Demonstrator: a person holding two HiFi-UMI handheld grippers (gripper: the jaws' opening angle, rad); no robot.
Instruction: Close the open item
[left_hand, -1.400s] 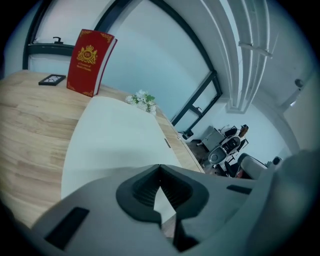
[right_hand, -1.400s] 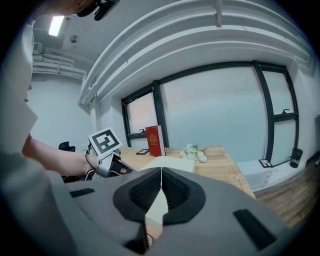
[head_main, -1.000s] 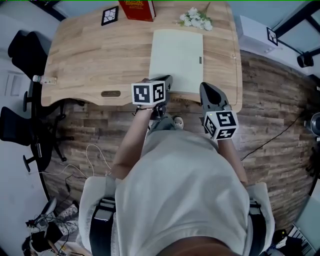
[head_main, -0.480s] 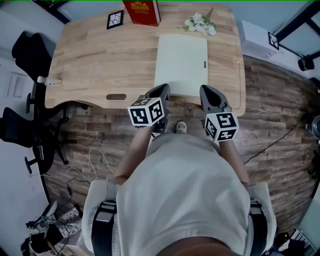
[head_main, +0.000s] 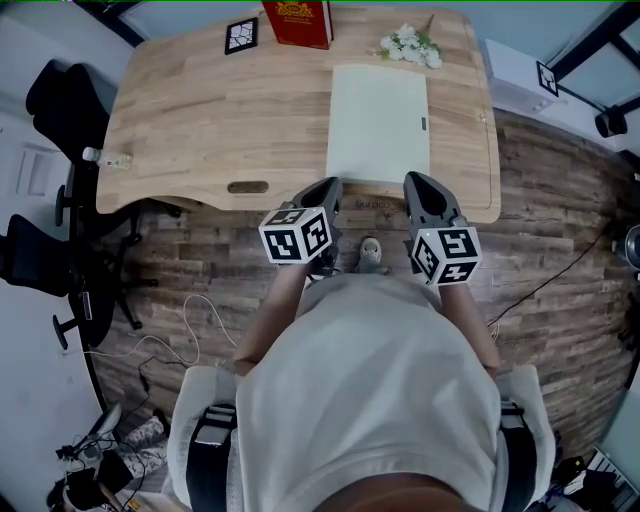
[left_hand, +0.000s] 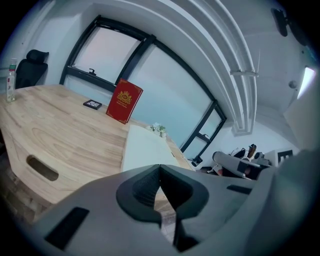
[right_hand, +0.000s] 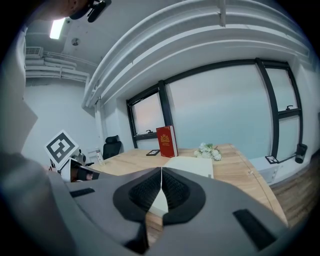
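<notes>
by the desk (head_main: 200, 120), left claw (head_main: 327, 188) and right claw (head_main: 413, 182) hover closed.

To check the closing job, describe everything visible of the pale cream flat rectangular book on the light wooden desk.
The pale cream book lies closed and flat on the light wooden desk, right of centre, its long sides running away from the person. The cover looks plain and matte, with a small dark tab at the right edge. White flowers lie just beyond it. Nothing rests on it.

jaws pressed together on nothing, the left gripper (left_hand: 160, 169) is facing a cream book (left_hand: 142, 146) lying on the table (left_hand: 65, 132).
</notes>
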